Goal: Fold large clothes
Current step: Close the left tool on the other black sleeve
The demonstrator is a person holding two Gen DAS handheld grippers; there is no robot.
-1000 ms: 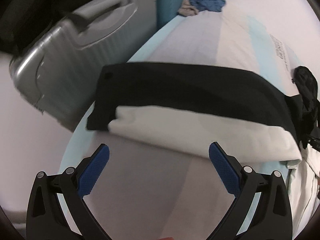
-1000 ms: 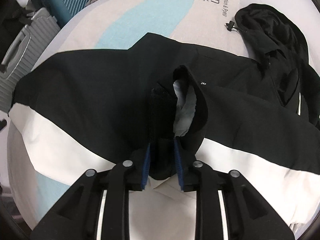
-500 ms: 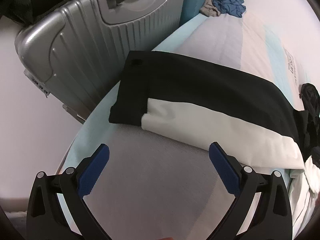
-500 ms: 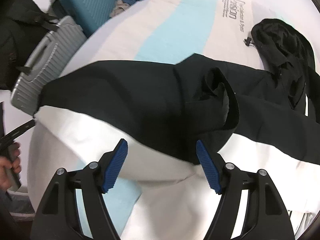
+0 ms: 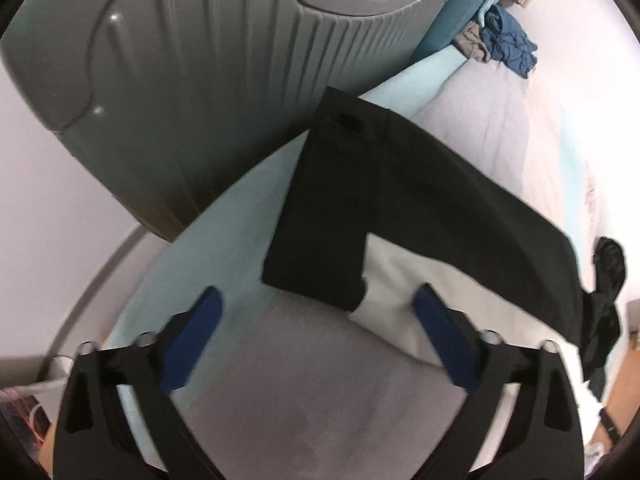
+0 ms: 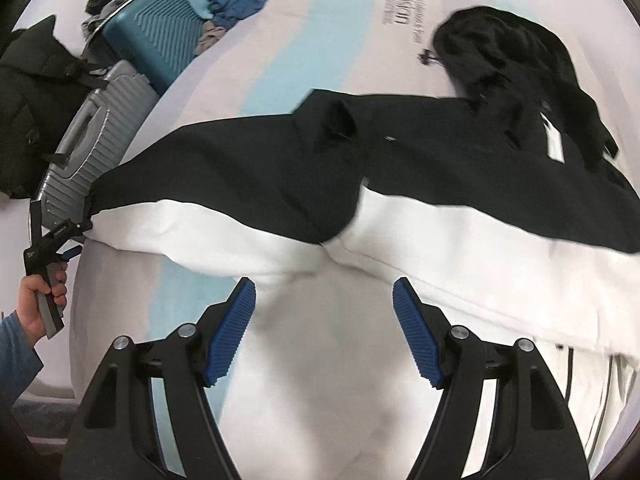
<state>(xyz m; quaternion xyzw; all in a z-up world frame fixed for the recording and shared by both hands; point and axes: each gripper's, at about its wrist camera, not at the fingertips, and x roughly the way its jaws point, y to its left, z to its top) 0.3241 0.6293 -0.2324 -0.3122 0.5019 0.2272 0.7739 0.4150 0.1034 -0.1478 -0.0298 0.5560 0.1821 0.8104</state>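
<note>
- Left wrist view: the left gripper (image 5: 316, 312), jaws wide but closing on nothing, hangs over the cuff of the jacket (image 5: 420, 196) on the bed (image 5: 280, 412), beside a grey suitcase (image 5: 200, 80).
- Right wrist view alone shows the jacket's collar and the right gripper (image 6: 324, 304), jaws spread, empty.

**Both grippers hang clear, jaws apart**

The left gripper (image 5: 316, 300) points steeply down, its blue pads (image 5: 192, 332) spread wide and closing, nothing pressed between them. The right gripper (image 6: 324, 292) tilts down the same way, jaws parted, its ribbed pads (image 6: 232, 332) gripping nothing. Seen from the right wrist, the person's left hand (image 6: 38, 300) wraps the left gripper's handle at the far left edge, a blue sleeve (image 6: 16, 344) covering the wrist.
</note>
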